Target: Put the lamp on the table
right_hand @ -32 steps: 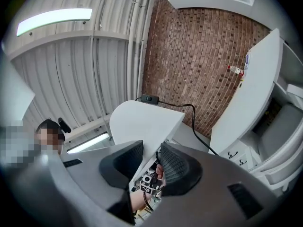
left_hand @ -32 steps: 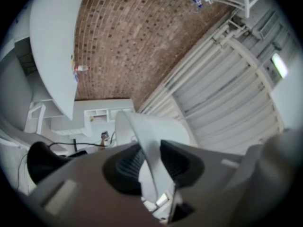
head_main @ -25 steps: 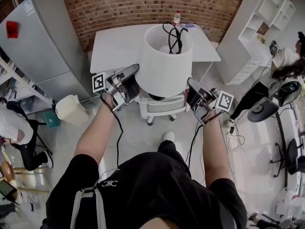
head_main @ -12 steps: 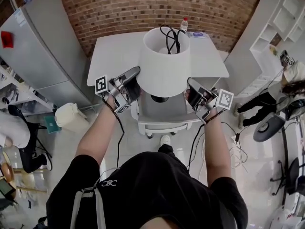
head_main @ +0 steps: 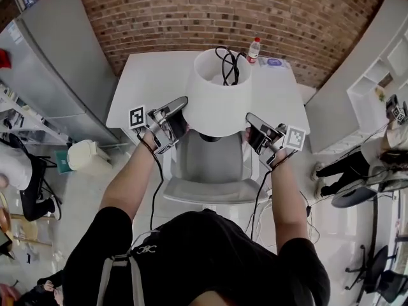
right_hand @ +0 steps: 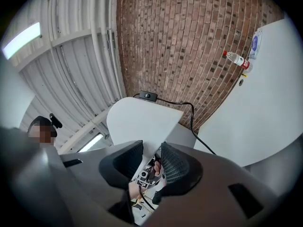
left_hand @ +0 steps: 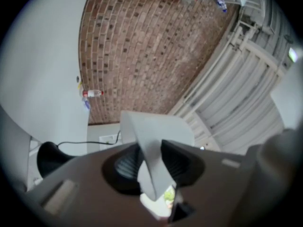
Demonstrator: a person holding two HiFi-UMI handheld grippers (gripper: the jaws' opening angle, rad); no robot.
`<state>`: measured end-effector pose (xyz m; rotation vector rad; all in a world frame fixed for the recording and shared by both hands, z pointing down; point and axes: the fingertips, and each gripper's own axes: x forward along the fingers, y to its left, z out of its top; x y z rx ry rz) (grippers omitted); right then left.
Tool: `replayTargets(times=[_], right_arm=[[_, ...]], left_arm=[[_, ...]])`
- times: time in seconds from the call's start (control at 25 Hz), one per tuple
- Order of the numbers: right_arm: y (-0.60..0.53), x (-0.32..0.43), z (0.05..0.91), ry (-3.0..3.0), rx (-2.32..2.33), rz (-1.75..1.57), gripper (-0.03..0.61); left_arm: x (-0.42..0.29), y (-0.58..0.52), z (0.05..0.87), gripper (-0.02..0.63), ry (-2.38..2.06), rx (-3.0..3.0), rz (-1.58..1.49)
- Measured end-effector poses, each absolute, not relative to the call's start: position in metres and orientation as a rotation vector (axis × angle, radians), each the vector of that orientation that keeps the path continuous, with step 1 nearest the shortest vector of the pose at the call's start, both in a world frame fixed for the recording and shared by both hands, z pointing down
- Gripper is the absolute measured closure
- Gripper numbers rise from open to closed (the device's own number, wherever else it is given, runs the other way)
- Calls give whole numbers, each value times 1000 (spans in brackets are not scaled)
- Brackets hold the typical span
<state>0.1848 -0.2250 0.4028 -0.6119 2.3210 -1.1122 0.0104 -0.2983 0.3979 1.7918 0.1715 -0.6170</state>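
The lamp has a wide white shade (head_main: 220, 101), a dark base (head_main: 210, 136) just showing under it, and a black cord (head_main: 228, 59) coiled inside the top. I hold it in the air by the shade's lower rim, at the near edge of the white table (head_main: 143, 85). My left gripper (head_main: 183, 117) is shut on the rim's left side, my right gripper (head_main: 250, 123) on its right side. In the left gripper view the shade's edge (left_hand: 151, 141) is pinched between the pads of the left gripper (left_hand: 150, 162). In the right gripper view the shade (right_hand: 142, 122) runs between the pads of the right gripper (right_hand: 151, 162).
A grey chair (head_main: 207, 171) stands under the lamp, pushed against the table. A water bottle (head_main: 254, 48) and a small round item (head_main: 274, 62) sit at the table's far right, by the brick wall. A grey cabinet (head_main: 51, 75) and a white bin (head_main: 83, 155) are left, white shelving right.
The person has stepped toward the table, carrying the lamp forward. The shade now hangs over the table's near edge, and the chair is directly below. Both grips are unchanged.
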Motion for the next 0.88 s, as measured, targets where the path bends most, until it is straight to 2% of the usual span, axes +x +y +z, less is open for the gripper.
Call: replayTargets(times=[0.24, 0.88], right_arm=[[-284, 218, 420, 2367, -515, -1148, 469], [-429, 227, 465, 2415, -412, -1234, 471]], left_arm=[[41, -344, 413, 505, 128, 1801, -627], [44, -466, 453, 503, 45, 1840, -626]])
